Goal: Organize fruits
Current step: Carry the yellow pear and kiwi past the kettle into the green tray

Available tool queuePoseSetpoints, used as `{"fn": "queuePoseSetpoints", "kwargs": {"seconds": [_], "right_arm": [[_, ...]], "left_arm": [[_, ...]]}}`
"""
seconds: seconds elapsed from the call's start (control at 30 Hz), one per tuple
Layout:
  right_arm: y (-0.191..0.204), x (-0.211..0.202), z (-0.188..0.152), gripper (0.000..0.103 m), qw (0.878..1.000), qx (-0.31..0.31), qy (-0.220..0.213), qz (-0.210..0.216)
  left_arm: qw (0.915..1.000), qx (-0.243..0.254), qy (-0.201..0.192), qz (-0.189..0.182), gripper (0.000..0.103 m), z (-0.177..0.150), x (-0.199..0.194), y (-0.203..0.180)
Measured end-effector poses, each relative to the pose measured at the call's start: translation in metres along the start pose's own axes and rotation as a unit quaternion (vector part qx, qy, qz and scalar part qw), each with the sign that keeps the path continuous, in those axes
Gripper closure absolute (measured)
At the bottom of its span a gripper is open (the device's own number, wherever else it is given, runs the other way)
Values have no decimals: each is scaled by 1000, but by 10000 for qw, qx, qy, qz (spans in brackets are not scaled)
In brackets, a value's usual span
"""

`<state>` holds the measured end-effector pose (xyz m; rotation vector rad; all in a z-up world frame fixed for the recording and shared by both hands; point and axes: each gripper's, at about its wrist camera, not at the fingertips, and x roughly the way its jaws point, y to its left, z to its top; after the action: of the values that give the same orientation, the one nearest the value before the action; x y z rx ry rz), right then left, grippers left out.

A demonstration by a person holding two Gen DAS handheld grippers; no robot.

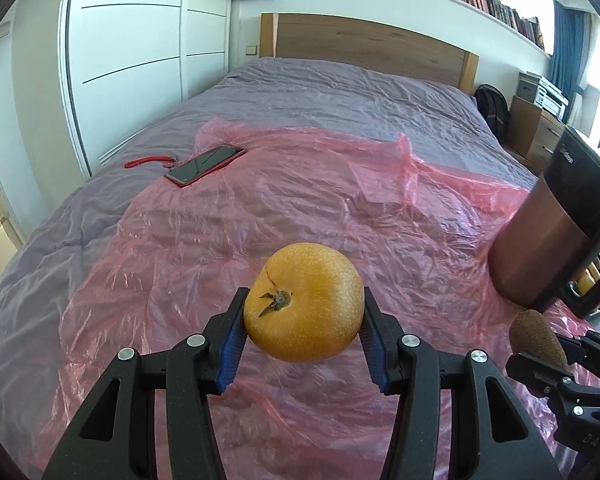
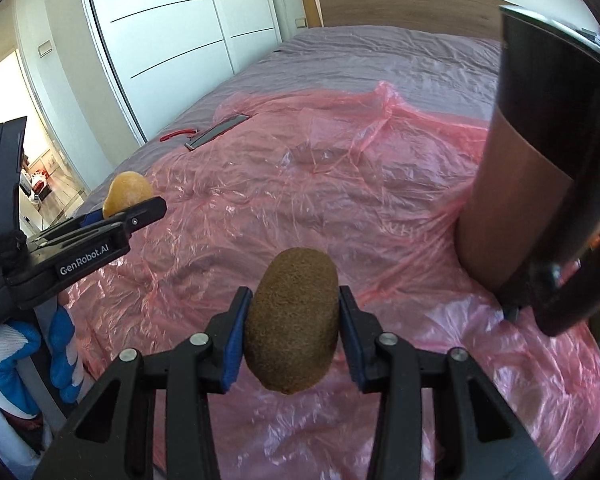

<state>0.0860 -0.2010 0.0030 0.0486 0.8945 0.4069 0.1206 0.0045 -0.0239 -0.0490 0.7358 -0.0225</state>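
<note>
My left hand-held gripper squeezes a yellow pear. My right hand-held gripper squeezes a brown kiwi. Both hang above the pink plastic sheet on the bed.

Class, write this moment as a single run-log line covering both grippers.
left gripper: shut on yellow pear | right gripper: shut on kiwi | both above pink plastic sheet | bin: right side

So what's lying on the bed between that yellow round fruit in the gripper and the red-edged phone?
Only crinkled pink plastic sheet; nothing else lies between the yellow round fruit and red-edged phone, in the left wrist view.
</note>
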Motion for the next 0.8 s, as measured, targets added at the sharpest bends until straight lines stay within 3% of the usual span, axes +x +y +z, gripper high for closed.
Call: {"fn": "queuePoseSetpoints", "kwargs": {"seconds": [0.33, 0.8], "right_arm": [[-71, -76, -47, 56, 9969, 645, -265, -365], [-202, -180, -78, 56, 9780, 1407, -872, -1267]], "left_arm": [[9913, 837, 266, -977, 57, -16, -57, -113], [9576, 1964, 387, -2074, 57, -24, -99, -279]]}}
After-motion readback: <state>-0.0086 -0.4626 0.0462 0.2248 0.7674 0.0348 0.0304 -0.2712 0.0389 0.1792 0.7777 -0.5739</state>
